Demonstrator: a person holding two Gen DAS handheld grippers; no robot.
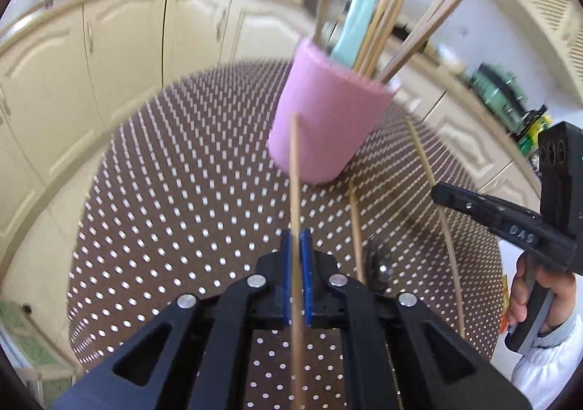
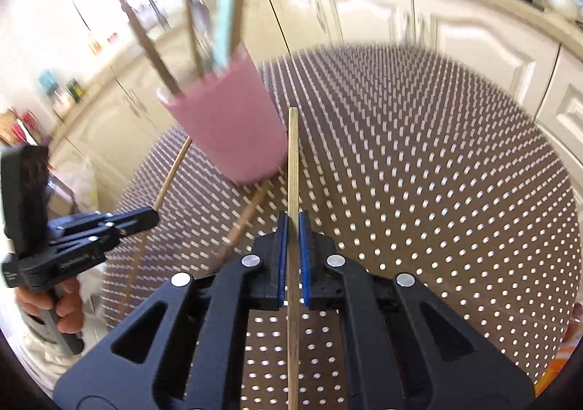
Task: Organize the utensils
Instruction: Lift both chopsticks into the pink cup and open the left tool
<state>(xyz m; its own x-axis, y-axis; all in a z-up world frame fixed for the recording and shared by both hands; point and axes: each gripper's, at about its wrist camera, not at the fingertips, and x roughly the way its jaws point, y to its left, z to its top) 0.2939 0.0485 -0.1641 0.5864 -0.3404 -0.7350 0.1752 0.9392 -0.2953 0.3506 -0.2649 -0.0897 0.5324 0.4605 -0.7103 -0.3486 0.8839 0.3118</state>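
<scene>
Left tool and right tool each clamped on one chopstick; pink cup upper centre: best tipped upright, lowered in singly.

Pink cup upright on the dotted brown surface; holds a fan of wooden chopsticks and a pale teal utensil handle; one chopstick clamped in the left gripper; another chopstick clamped in the right gripper; a loose chopstick lies near the cup base.
</scene>
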